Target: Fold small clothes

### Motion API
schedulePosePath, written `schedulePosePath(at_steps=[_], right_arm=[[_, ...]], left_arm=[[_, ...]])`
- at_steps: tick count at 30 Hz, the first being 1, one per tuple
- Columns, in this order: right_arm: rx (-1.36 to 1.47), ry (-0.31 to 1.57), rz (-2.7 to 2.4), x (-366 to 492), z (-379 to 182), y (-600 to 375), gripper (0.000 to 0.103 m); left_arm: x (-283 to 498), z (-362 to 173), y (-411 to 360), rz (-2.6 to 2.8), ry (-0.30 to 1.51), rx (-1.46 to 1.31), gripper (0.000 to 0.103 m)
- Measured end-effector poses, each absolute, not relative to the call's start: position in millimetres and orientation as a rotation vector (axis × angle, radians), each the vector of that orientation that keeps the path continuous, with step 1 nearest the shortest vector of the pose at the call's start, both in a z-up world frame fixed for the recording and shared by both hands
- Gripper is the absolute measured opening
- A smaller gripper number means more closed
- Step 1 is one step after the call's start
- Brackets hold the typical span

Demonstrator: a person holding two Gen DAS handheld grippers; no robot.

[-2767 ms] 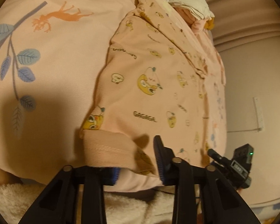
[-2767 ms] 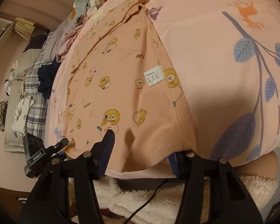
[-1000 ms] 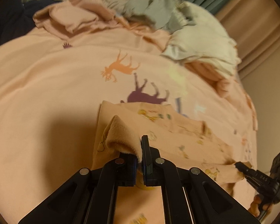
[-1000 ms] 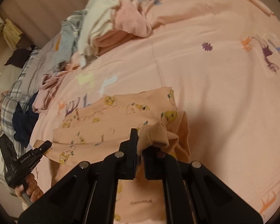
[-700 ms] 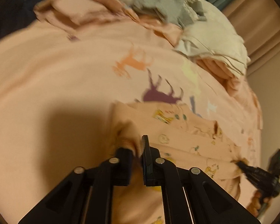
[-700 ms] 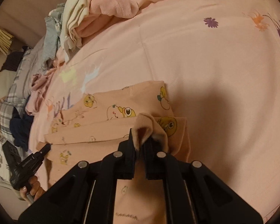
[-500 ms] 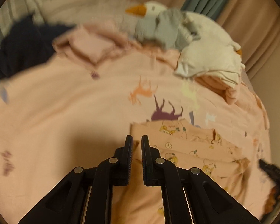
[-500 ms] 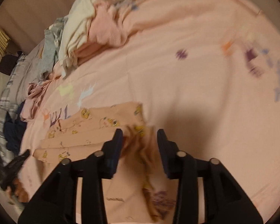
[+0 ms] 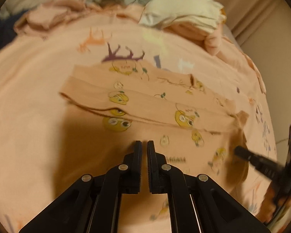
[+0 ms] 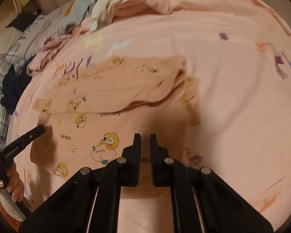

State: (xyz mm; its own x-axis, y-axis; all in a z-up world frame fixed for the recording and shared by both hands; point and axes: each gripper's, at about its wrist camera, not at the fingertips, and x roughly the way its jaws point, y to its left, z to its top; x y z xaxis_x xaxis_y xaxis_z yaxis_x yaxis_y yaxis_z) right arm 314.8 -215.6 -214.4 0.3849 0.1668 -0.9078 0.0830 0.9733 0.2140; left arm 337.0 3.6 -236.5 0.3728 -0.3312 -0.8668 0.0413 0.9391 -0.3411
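Pink bedsheet: we see a pale pink cotton sheet (image 9: 29, 101) printed with small animals and leaves, and it covers the whole bed under everything else.
Clothes heap: we find a jumble of cream, grey and pink garments (image 10: 114, 2) at the far end of the bed, well apart from both tools.
Plaid bedding: we make out grey checked cloth (image 10: 2, 68) with a dark navy garment (image 10: 11, 89) lying on it, at the far left in the right wrist view.
Peach garment: we see a small peach cotton piece of clothing with yellow cartoon chicks (image 9: 155, 104) lying flat on the sheet, just ahead of both tools. Its far part is folded back over the near part, so a long fold edge runs across it (image 10: 110, 97). The word GAGAGA shows on the near layer.
Left gripper: we hold the black two-finger left gripper (image 9: 144, 145) over the garment's near layer. Its jaws stand almost together with a thin slit between them, and nothing is clamped in them.
Right gripper: we hold the black two-finger right gripper (image 10: 145, 137) over the garment's near edge. Its jaws stand slightly apart and carry nothing.
Left hand: we see the person's left hand (image 10: 13, 182) wrapped around the left tool's handle.
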Motion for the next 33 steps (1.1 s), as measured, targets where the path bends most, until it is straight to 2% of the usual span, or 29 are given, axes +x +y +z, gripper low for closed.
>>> schedulePosePath(at_steps=[4,9,13,17,19,21,23,25,26,33], right_arm=[[0.244,1.168,0.071,342,-227,-207,0.01],[0.263,1.149,0.04,395,-231,-218,0.009],[0.29,1.12,-0.002,429,-228,-229,0.01],[0.361,1.054,0.003,413,-203,-252,0.015],[0.373,1.056,0.013,396,-193,-261,0.026],[0.407,1.044,0.017,365,-182,-275,0.053],[0.458,1.024,0.015,329,-176,-286,0.069],[0.553,1.015,0.001,286,-176,-298,0.079],[0.598,1.022,-0.001,268,-180,-300,0.082],[0.71,1.136,0.041,199,-220,-269,0.084]], left_arm=[[365,-242,-2,-0.221,1.167,-0.288,0.004],[417,-229,-2,-0.125,1.073,-0.234,0.004],[442,-222,24,-0.098,1.062,-0.391,0.004],[418,-207,50,-0.112,1.066,-0.429,0.004],[393,-200,57,-0.135,1.104,-0.383,0.004],[356,-194,68,-0.175,1.113,-0.392,0.02],[327,-189,80,-0.216,1.094,-0.46,0.059],[293,-190,96,-0.234,1.061,-0.612,0.071],[273,-193,104,-0.241,1.062,-0.702,0.072],[204,-232,102,-0.34,1.141,-0.983,0.088]])
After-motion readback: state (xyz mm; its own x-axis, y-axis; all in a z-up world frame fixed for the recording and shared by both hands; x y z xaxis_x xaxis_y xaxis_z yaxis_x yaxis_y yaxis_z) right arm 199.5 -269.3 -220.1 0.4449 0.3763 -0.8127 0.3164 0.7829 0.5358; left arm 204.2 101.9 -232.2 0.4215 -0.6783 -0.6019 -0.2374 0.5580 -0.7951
